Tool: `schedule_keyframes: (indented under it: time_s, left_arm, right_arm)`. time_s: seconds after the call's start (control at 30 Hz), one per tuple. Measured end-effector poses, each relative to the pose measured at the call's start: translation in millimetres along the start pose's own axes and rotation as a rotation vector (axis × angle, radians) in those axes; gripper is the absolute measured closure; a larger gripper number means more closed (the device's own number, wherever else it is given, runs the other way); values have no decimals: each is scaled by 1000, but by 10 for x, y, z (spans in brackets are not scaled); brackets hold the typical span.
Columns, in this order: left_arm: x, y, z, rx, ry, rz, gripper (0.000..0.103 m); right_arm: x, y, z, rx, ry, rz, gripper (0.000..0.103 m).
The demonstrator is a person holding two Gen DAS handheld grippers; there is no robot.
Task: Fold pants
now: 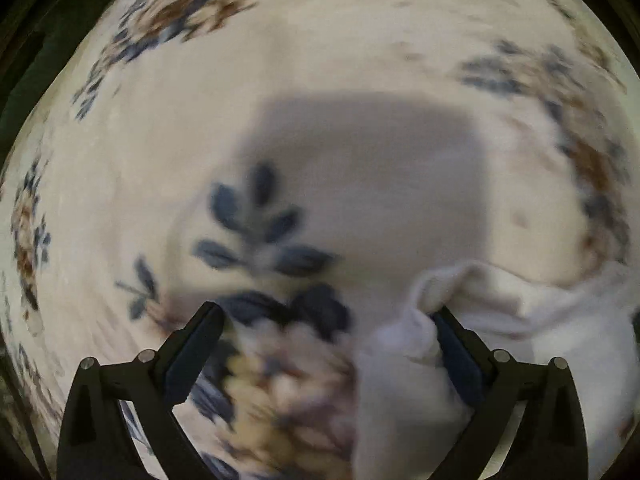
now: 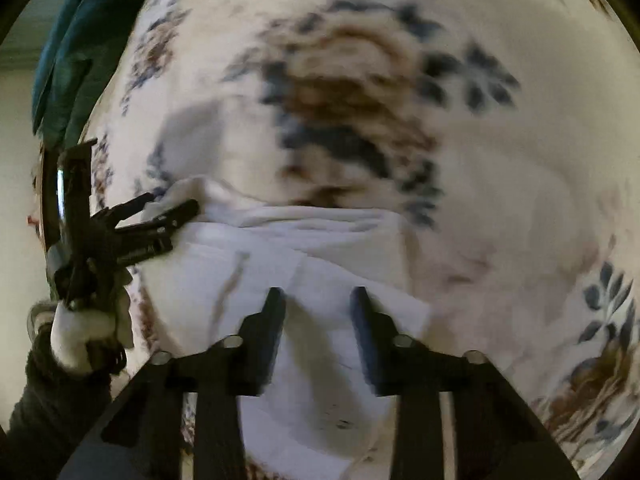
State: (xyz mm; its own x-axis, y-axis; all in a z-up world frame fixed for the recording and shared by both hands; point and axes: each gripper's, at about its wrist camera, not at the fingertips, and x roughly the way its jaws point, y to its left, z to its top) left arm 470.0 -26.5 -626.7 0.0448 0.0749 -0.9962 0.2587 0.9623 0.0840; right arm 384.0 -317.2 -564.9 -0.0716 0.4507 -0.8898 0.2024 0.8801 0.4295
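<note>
White pants (image 2: 304, 256) lie bunched on a cream floral bedspread (image 2: 500, 152). In the left wrist view the pants (image 1: 500, 320) sit at the lower right, with a fold of cloth draped over the right finger (image 1: 452, 344). My left gripper (image 1: 328, 312) is wide open. It also shows in the right wrist view (image 2: 168, 206) at the pants' left edge, fingers apart. My right gripper (image 2: 318, 292) is open just above the pants, with white cloth visible between the fingers. Both views are motion blurred.
The floral bedspread (image 1: 360, 60) fills both views. A dark teal cloth (image 2: 68, 60) lies at the bed's far left edge. A white-gloved hand (image 2: 76, 332) holds the left gripper's handle.
</note>
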Motion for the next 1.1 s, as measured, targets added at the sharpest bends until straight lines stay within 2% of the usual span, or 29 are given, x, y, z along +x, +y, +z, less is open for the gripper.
schedule_keyframes:
  time_s: [0.03, 0.1, 0.13, 0.23, 0.3, 0.33, 0.37, 0.4, 0.47, 0.5, 0.53, 0.57, 0.6, 0.63, 0.73, 0.83, 0.87, 0.9, 0.97, 1.0, 1.1]
  left_arm:
    - [-11, 28, 45, -14, 12, 2, 0]
    - [-90, 43, 91, -27, 17, 9, 0]
    - [-152, 49, 94, -35, 18, 12, 0]
    - [-281, 84, 94, -54, 13, 6, 0]
    - [-259, 69, 131, -30, 17, 16, 0]
    - [-191, 68, 160, -27, 39, 14, 0]
    - [-145, 129, 184, -42, 64, 5, 0]
    - [-71, 207, 234, -75, 99, -19, 0]
    - [-9, 419, 244, -208, 163, -129, 0]
    - [26, 506, 197, -302, 204, -236, 2]
    - [112, 596, 124, -413, 266, -396, 2]
    - [213, 656, 61, -492, 339, -517, 2]
    - [240, 682, 50, -503, 364, -545, 2]
    - [160, 713, 74, -465, 339, -504, 2]
    - [-300, 699, 128, -285, 176, -311, 2]
    - [-841, 627, 12, -169, -32, -193, 1]
    - [-976, 569, -91, -145, -85, -175, 1]
    - [-1023, 560, -199, -123, -98, -172, 1]
    - [-1002, 533, -401, -96, -73, -216, 1]
    - [-989, 501, -543, -94, -62, -219, 1]
    - [-868, 317, -821, -74, -11, -144, 1]
  right_arm:
    - [23, -127, -2, 37, -16, -51, 103]
    - [76, -256, 3, 67, -12, -204, 95]
    - [43, -309, -8, 75, -15, -218, 94]
    - [-150, -446, -107, 136, -37, -98, 92]
    - [-270, -509, -213, 155, -43, -74, 76]
    - [-313, -529, -270, 164, -50, -72, 62]
    - [-336, -540, -304, 166, -55, -63, 56]
    - [-328, -541, -341, 160, -54, -53, 56]
    - [-236, -449, -400, 159, -39, -62, 56]
    - [-196, -425, -413, 164, -35, -56, 56]
    - [-182, -420, -432, 167, -37, -50, 56]
    - [-155, -396, -421, 166, -41, -56, 56]
    - [-176, -398, -416, 166, -43, -64, 56]
    - [-129, -369, -391, 168, -47, -66, 56]
    - [-179, -373, -367, 186, -66, -44, 56]
    - [-328, -306, -385, 137, -169, -66, 56]
    - [-393, -272, -415, 99, -203, -71, 56]
    - [-406, -236, -436, 75, -208, -65, 54]
    - [-390, -210, -484, 75, -169, -34, 40]
    - [-376, -202, -536, 84, -150, 1, 39]
    - [-326, -233, -728, 129, -110, 45, 39]
